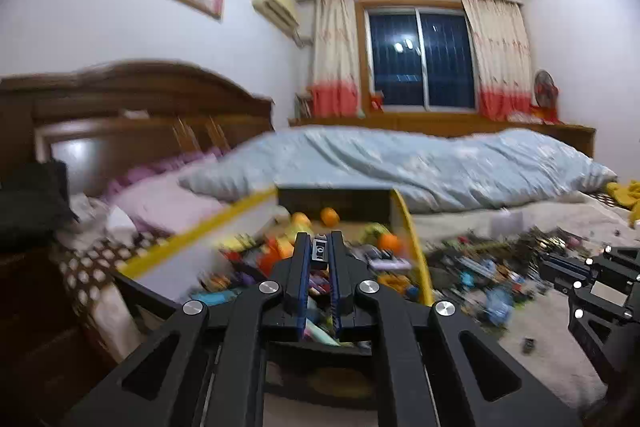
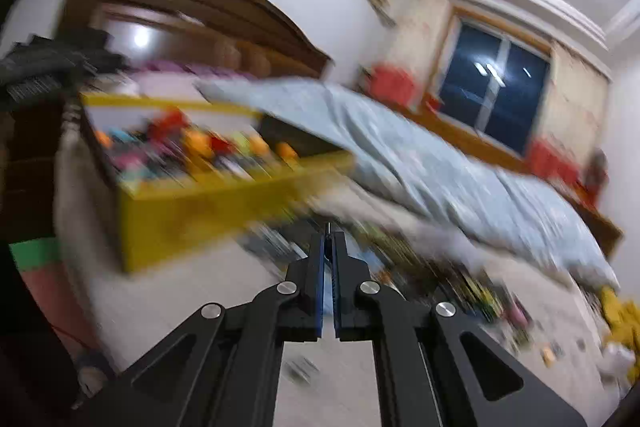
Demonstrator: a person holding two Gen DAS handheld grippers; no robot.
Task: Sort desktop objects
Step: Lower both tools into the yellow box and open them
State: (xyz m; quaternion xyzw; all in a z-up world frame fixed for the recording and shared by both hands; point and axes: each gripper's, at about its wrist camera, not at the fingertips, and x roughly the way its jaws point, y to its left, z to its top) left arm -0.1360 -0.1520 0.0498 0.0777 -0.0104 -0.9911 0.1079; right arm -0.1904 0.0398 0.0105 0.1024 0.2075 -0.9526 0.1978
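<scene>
My left gripper (image 1: 319, 241) is shut on a small black brick (image 1: 319, 251) and holds it over a yellow-rimmed box (image 1: 192, 233) full of mixed colourful toys. A heap of small dark loose pieces (image 1: 492, 259) lies on the bed sheet to the right of the box. My right gripper (image 2: 329, 241) is nearly closed, with a thin dark piece (image 2: 328, 227) sticking out between its tips, above the blurred heap (image 2: 460, 279). The yellow box (image 2: 208, 215) is at its left. The right gripper also shows at the right edge of the left wrist view (image 1: 560, 263).
A blue quilt (image 1: 400, 163) lies behind the box and the heap. A pink pillow (image 1: 160, 199) and a wooden headboard (image 1: 132, 95) are at the left. A yellow cloth (image 2: 624, 319) lies at the right edge. A few stray pieces (image 1: 529, 345) lie on the sheet.
</scene>
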